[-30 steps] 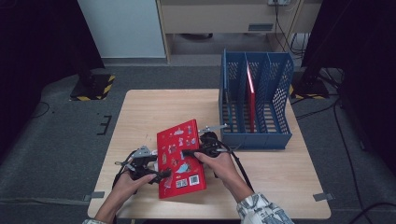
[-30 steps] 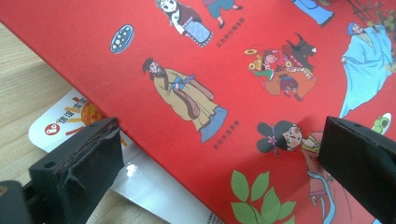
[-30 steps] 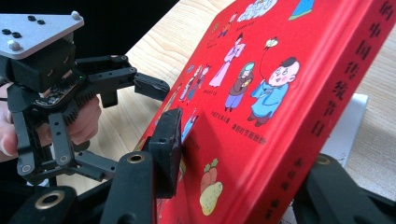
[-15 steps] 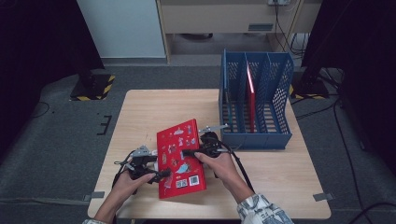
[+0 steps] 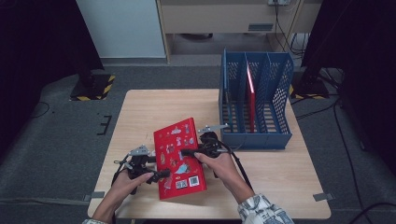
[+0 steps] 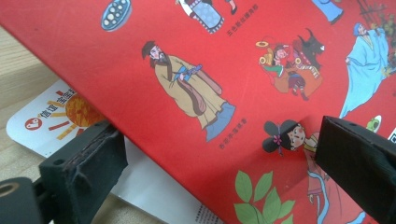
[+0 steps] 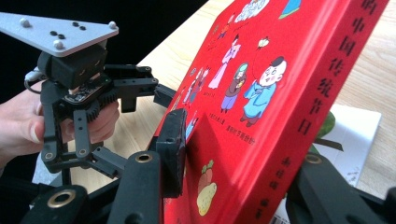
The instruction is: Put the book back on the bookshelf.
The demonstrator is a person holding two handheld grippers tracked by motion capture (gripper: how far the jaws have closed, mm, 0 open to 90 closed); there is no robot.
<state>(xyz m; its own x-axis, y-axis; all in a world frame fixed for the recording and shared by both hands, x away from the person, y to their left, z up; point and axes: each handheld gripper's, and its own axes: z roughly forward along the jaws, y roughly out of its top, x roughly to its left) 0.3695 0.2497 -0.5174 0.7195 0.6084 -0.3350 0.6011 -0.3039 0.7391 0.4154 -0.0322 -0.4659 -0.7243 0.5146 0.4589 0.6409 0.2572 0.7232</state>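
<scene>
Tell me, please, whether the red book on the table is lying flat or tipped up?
Tipped up. The red book is raised at one edge off the table, with white paper visible beneath it.

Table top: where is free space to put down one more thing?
Bare wood lies between the red book and the table's far edge, left of the blue rack, and at the near right corner. The near middle is crowded: left gripper, right gripper, book.

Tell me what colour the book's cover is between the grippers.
Bright red, scattered with small cartoon figures in robes; the book shows it best in the left gripper view.
</scene>
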